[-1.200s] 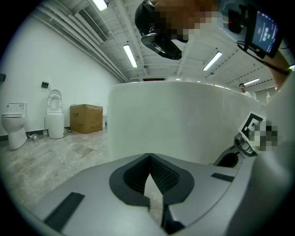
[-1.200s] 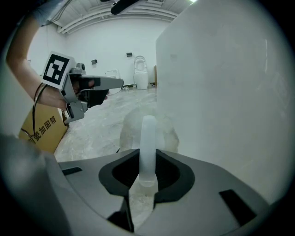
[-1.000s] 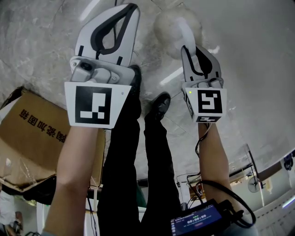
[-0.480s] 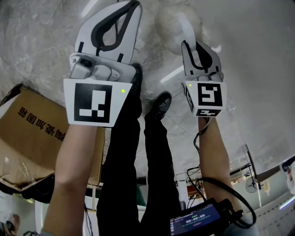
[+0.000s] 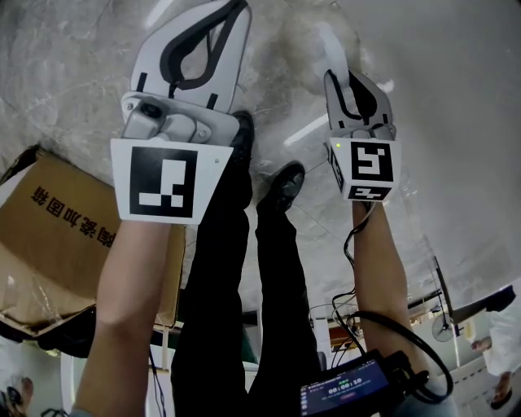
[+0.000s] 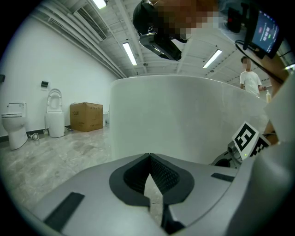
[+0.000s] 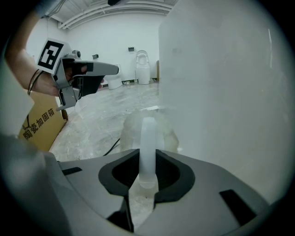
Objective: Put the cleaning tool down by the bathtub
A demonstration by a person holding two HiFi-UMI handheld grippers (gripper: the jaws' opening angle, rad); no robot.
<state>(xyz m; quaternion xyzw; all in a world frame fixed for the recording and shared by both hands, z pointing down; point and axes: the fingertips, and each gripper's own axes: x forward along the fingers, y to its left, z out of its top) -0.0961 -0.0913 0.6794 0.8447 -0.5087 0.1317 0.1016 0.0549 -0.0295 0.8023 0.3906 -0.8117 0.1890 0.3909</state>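
Observation:
The cleaning tool [image 5: 328, 47] has a white handle and a pale fluffy head; my right gripper [image 5: 342, 80] is shut on the handle. In the right gripper view the handle [image 7: 148, 146] stands between the jaws, its head [image 7: 130, 133] low over the marble floor beside the white bathtub wall [image 7: 221, 92]. My left gripper [image 5: 229, 16] is shut with nothing in it, held to the left of the right one. In the left gripper view its jaws [image 6: 150, 160] point at the bathtub [image 6: 184, 115]. The tub fills the head view's right side [image 5: 456, 98].
A cardboard box [image 5: 49, 236] lies at the left. The person's black shoes [image 5: 283, 186] stand between the grippers. Toilets [image 6: 55, 120] and another box [image 6: 86, 116] stand by the far wall. A person [image 6: 250, 80] stands behind the tub. A cable [image 7: 110, 145] lies on the floor.
The right gripper has edged slightly to the right with the tool in it. The left gripper has hardly moved.

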